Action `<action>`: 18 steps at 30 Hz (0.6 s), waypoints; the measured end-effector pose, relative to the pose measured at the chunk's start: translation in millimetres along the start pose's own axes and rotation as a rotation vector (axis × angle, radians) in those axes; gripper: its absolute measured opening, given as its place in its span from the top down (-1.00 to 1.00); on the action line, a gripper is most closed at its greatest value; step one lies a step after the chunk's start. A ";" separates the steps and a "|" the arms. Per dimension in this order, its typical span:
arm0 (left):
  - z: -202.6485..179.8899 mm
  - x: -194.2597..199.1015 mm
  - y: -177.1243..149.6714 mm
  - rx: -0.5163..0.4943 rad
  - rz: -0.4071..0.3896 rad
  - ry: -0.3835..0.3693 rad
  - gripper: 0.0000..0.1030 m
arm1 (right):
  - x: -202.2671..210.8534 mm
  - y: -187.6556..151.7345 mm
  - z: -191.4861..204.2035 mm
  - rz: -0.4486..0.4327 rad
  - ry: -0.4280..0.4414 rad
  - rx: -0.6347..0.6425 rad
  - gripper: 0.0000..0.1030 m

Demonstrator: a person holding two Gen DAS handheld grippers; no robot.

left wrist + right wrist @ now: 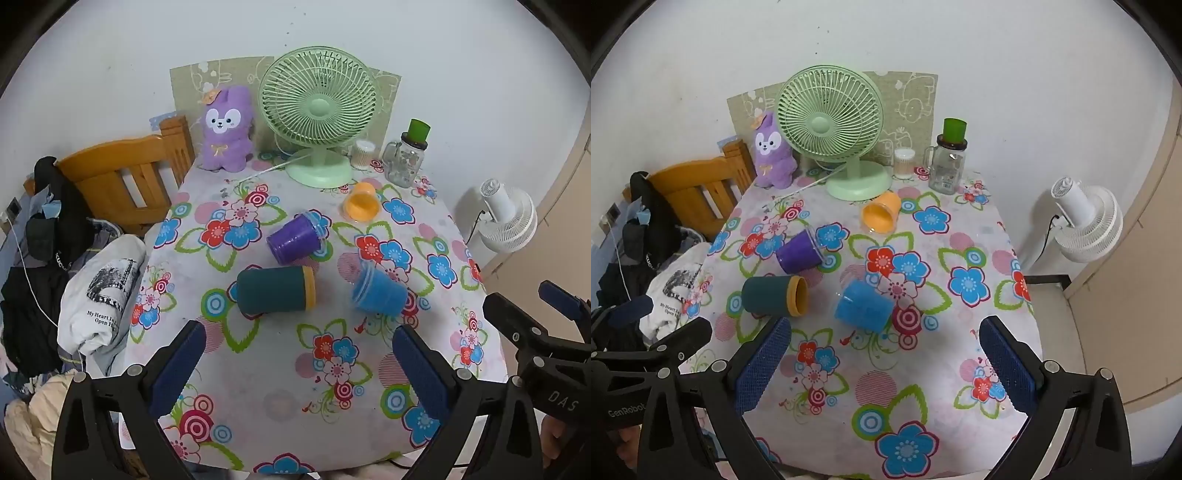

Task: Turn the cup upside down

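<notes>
Several cups lie on their sides on the flowered tablecloth (pixel 258 387): a dark teal cup with a yellow rim (pixel 275 293) (pixel 774 295), a blue cup (pixel 378 291) (pixel 864 306), a purple cup (pixel 295 242) (pixel 799 253) and an orange cup (pixel 362 203) (pixel 881 216). My left gripper (pixel 299 352) is open and empty, above the near table, short of the teal and blue cups. My right gripper (pixel 884 350) is open and empty, just short of the blue cup. Each gripper shows at the edge of the other's view.
A green desk fan (pixel 319 114), a purple plush toy (pixel 226 129), a glass jar with a green lid (pixel 406 155) and a small jar (pixel 364 153) stand at the table's back. A wooden chair (pixel 122 177) and clothes are at the left, a white fan (pixel 508 219) at the right.
</notes>
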State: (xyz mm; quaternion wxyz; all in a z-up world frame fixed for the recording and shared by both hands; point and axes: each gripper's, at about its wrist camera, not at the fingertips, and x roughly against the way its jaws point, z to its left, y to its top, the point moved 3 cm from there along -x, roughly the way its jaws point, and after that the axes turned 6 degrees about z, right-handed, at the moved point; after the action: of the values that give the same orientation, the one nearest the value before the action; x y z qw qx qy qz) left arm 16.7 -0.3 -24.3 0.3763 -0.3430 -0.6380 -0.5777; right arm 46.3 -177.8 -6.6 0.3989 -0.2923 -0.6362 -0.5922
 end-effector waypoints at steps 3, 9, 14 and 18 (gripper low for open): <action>-1.7 0.2 -0.7 -0.006 -0.007 0.008 -0.98 | 0.0 -0.8 -1.7 0.001 -0.004 0.000 -0.99; -1.6 0.7 0.3 0.000 0.004 -0.003 -0.98 | -0.3 -1.6 -3.3 0.002 -0.004 -0.003 -0.99; -3.8 3.8 1.1 0.000 0.001 -0.003 -0.98 | 0.4 -1.7 -4.5 0.002 -0.002 -0.001 -0.99; -3.1 3.0 0.0 0.003 0.002 -0.024 -0.98 | 0.0 -1.2 -5.8 0.003 -0.006 -0.006 -0.99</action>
State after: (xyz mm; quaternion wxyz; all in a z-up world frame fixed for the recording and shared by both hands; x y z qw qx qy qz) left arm 15.5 -3.3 -21.5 0.3695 -0.3501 -0.6429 -0.5723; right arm 46.1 -183.6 -7.3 0.3967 -0.2963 -0.6351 -0.5928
